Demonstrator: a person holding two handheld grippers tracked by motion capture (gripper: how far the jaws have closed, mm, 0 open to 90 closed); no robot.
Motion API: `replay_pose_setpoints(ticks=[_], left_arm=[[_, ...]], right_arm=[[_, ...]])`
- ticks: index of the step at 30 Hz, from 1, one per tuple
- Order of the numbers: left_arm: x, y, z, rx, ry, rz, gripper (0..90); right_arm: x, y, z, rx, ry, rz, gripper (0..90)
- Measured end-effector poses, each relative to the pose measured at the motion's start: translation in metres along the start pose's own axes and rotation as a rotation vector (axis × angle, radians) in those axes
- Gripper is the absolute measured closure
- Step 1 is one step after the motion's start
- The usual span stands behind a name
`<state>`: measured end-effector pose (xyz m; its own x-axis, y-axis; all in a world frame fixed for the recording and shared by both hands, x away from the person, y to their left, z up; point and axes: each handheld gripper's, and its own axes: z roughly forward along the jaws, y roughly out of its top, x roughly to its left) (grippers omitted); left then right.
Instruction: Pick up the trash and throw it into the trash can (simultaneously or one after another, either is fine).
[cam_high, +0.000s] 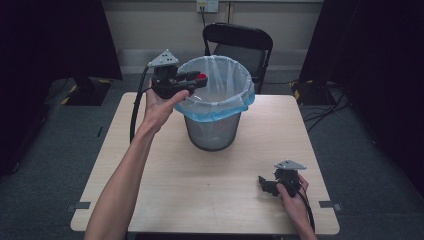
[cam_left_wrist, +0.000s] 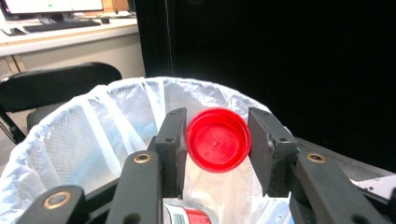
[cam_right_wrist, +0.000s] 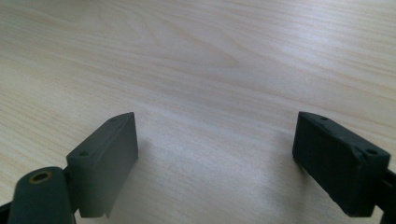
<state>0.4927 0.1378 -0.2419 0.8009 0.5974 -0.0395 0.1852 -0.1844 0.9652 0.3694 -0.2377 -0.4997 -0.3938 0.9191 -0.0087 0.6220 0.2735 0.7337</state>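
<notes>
left gripper (cam_left_wrist: 217, 140) clamped on red bottle cap (cam_left_wrist: 217, 139), held over the lined mesh trash bin (cam_high: 216, 107), right gripper (cam_right_wrist: 215, 158) jaws apart, nothing between them, low over wooden table (cam_high: 210, 185)

No legible text, label, brand, number or sign on anything here.

Grey floor (cam_high: 45, 150) — black chair (cam_high: 239, 42)
</notes>
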Motion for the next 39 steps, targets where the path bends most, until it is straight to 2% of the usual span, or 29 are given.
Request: replay_pose_setpoints(ticks=[2, 4, 11, 15, 19, 22, 32, 39], left_arm=[[0.000, -0.001, 0.002, 0.006, 0.004, -0.001, 57.5], [0.000, -0.002, 0.003, 0.012, 0.020, -0.004, 47.8], [-0.001, -0.002, 0.000, 0.000, 0.028, -0.014, 24.5], [0.000, -0.001, -0.004, 0.001, 0.018, -0.039, 17.2], [0.001, -0.002, -0.012, -0.013, 0.017, -0.049, 15.5], [0.001, -0.004, -0.018, -0.035, 0.002, -0.059, 17.3], [0.001, -0.005, -0.039, -0.040, 0.035, -0.035, 16.1], [0.002, -0.007, -0.049, -0.040, 0.040, -0.033, 15.7]], right_arm=[[0.000, 0.000, 0.000, 0.000, 0.000, 0.000, 13.5], [0.000, 0.000, 0.000, 0.001, 0.000, 0.001, 13.5], [0.000, 0.000, 0.000, 0.000, 0.000, 0.000, 13.5], [0.000, 0.000, 0.000, 0.000, 0.000, 0.000, 13.5], [0.000, 0.000, 0.000, 0.000, 0.000, 0.000, 13.5], [0.000, 0.000, 0.000, 0.000, 0.000, 0.000, 13.5], [0.000, 0.000, 0.000, 0.000, 0.000, 0.000, 13.5], [0.000, 0.000, 0.000, 0.000, 0.000, 0.000, 13.5]])
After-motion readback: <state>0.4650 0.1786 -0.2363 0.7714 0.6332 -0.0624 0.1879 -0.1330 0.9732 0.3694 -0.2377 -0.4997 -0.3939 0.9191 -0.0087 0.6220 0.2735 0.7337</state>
